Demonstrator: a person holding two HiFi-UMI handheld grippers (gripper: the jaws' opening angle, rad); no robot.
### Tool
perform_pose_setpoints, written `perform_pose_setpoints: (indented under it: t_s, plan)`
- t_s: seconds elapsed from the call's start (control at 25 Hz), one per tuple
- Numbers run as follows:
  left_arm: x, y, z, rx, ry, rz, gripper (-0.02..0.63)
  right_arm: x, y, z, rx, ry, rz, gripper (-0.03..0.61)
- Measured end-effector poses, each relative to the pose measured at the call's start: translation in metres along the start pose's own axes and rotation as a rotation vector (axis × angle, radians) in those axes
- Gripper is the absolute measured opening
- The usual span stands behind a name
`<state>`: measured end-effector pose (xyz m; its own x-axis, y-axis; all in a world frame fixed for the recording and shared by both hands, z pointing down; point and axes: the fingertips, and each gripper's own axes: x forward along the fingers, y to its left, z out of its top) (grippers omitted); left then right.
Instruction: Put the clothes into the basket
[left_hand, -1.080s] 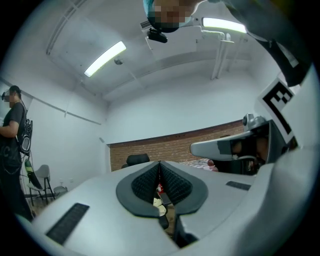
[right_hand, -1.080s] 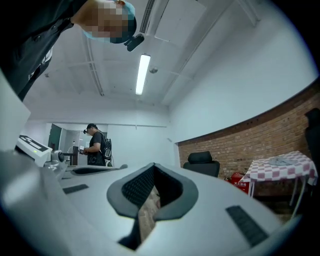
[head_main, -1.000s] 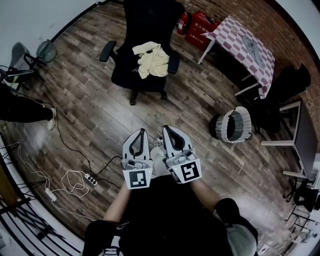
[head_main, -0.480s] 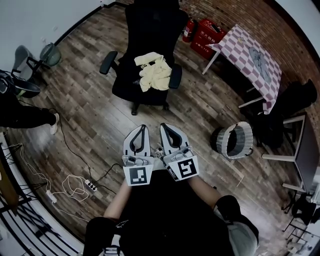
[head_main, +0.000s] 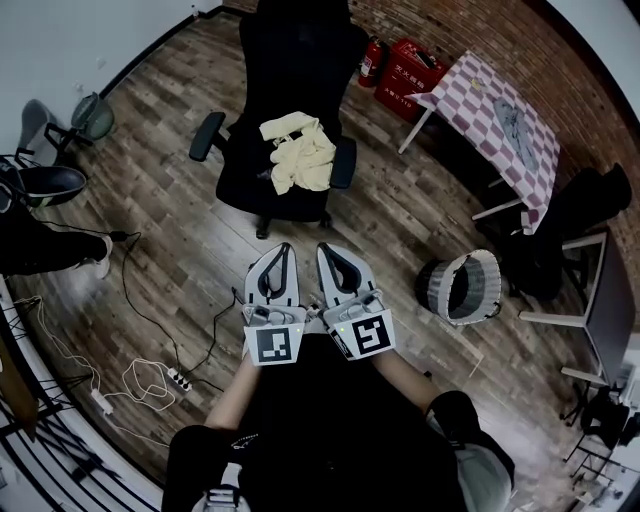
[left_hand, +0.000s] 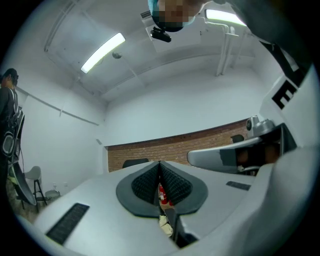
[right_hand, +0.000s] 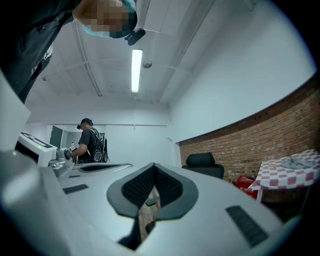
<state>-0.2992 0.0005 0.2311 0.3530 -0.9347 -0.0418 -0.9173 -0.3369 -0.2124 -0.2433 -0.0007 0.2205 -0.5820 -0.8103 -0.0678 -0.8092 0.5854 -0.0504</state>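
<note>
Head view: pale yellow clothes (head_main: 300, 152) lie on the black chair (head_main: 290, 60), upper centre.
Compared with one second ago, the clothes sit lower in the frame, nearer to the left gripper (head_main: 281, 246) and right gripper (head_main: 327, 246). Both have jaws pressed together on nothing. The basket (head_main: 433, 290) stands at the right, well apart, with bare wooden floor (head_main: 400, 220) between. Cables (head_main: 150, 375) lie at lower left.

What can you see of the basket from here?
The basket is round, with a grey woven-looking wall and a pale rim. It seems to stand upright on the wooden floor, off to the person's right, near the legs of the checkered table. Its inside looks dark and no clothes show in it. Only the floor seems to touch it.
</note>
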Motion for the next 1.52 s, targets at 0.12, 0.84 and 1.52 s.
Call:
perform_pose_setpoints:
  t_s: [0.12, 0.84, 1.52]
  plan:
    - [0.017, 0.012, -0.006, -0.017, 0.0, -0.01, 0.014, 0.013, -0.01, -0.001, -0.014, 0.009, -0.022, 0.008]
    - [0.189, 0.133, -0.063, -0.079, -0.004, -0.253, 0.014, 0.207, -0.075, -0.032, -0.025, 0.08, -0.268, 0.008]
    - [0.28, 0.169, -0.147, -0.136, 0.117, -0.373, 0.014, 0.297, -0.147, -0.123, 0.026, 0.218, -0.43, 0.008]
